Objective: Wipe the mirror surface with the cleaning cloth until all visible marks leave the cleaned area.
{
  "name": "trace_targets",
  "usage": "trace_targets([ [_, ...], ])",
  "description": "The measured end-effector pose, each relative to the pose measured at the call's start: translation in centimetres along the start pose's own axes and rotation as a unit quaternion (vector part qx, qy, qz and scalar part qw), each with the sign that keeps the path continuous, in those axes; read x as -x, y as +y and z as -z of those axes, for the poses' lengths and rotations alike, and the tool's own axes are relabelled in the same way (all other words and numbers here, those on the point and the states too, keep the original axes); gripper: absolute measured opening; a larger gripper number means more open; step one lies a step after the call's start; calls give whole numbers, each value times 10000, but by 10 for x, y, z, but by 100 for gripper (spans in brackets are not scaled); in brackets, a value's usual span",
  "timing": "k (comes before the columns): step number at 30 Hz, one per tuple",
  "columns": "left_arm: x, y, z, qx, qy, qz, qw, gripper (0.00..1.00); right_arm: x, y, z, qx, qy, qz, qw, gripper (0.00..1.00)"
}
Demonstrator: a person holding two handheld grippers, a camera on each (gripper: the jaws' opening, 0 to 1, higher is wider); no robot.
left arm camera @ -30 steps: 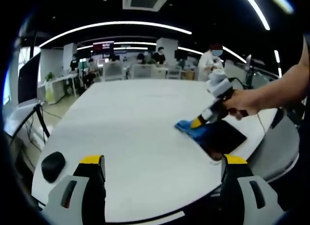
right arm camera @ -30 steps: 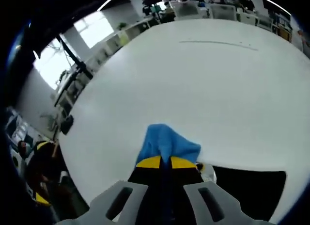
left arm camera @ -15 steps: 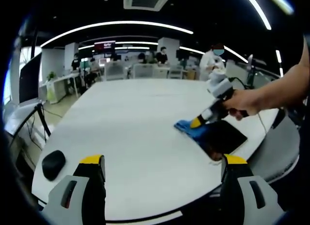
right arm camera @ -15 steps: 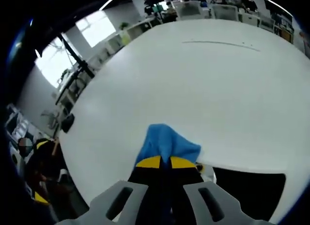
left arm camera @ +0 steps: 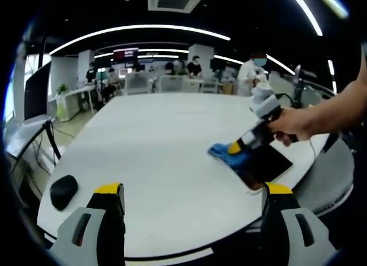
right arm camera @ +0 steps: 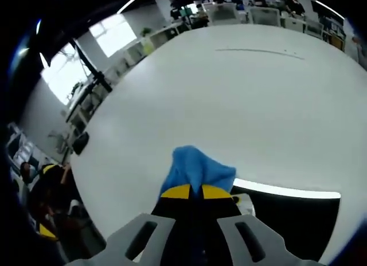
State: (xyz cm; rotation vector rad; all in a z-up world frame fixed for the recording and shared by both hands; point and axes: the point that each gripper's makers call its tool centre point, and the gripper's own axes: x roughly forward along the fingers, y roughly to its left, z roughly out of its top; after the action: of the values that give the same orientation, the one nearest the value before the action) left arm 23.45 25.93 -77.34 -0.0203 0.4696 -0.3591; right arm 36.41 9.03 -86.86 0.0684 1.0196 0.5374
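One broad white table (left arm camera: 149,157) underneath everything, rounded at its near edge, with office desks and seated people far behind under ceiling light strips. Near that table's right edge, a dark rectangular mirror (left arm camera: 265,165) lying flat; in the right gripper view, same mirror (right arm camera: 292,217) low and to the right, catching a bright streak of ceiling light along its upper edge. At the mirror's far-left corner, a blue cleaning cloth (left arm camera: 227,156), bunched, partly on the glass and partly on the bare tabletop. From the right gripper view, cloth (right arm camera: 198,169) puffing up just beyond the yellow tips. Right gripper (left arm camera: 239,144) angled down onto it, held by a hand (left arm camera: 295,125) reaching in from the right; close up, right gripper (right arm camera: 191,191) with jaws pressed together, pinching the cloth between them. Left gripper (left arm camera: 189,188) held back off the near edge, jaws spread wide apart, nothing between them, well apart from mirror and cloth. Small and dark at the table's left edge, a computer mouse (left arm camera: 63,191).
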Motion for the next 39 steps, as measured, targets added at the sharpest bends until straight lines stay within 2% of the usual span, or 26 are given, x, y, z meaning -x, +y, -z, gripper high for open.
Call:
trace_targets([
  [17,-3,-2,-1,-23,-4,95,10000,100,16,15,28,-68,139,-260,9995,0],
  [21,-5,-2,-2,-25,-15,115,9999,100,19,20,35,-116,261,-369,9989,0],
  [39,-6,-2,-5,-74,-11,145,9999,100,20,16,36,50,191,-421,9989,0],
])
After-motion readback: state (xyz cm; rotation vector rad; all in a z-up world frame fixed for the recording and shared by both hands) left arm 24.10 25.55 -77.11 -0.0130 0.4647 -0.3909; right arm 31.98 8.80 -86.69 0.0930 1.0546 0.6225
